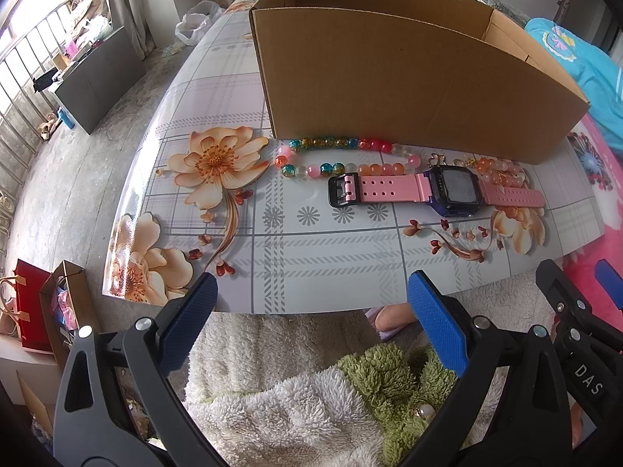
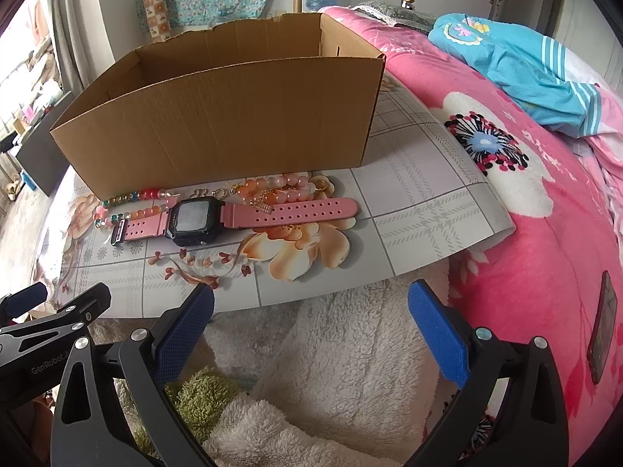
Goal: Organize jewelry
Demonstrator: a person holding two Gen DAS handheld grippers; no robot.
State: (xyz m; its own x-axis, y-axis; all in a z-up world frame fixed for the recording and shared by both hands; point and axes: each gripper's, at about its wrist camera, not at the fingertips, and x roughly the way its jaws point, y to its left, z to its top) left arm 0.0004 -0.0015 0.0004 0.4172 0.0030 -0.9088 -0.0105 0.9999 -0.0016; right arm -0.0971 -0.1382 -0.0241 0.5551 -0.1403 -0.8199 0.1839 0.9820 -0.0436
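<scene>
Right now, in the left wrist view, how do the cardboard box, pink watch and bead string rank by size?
1. cardboard box, by far.
2. pink watch and bead string: similar length, so unranked.

One watch (image 1: 451, 190), one cardboard box (image 1: 389, 78), two grippers.

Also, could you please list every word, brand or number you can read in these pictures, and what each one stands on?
"DAS": on the right gripper, its body seen in the left wrist view.
"GenRobot.A", cut off: on the left gripper, in the right wrist view.
Watch display: digits too blurred to read.
Cardboard box: no print visible.
</scene>
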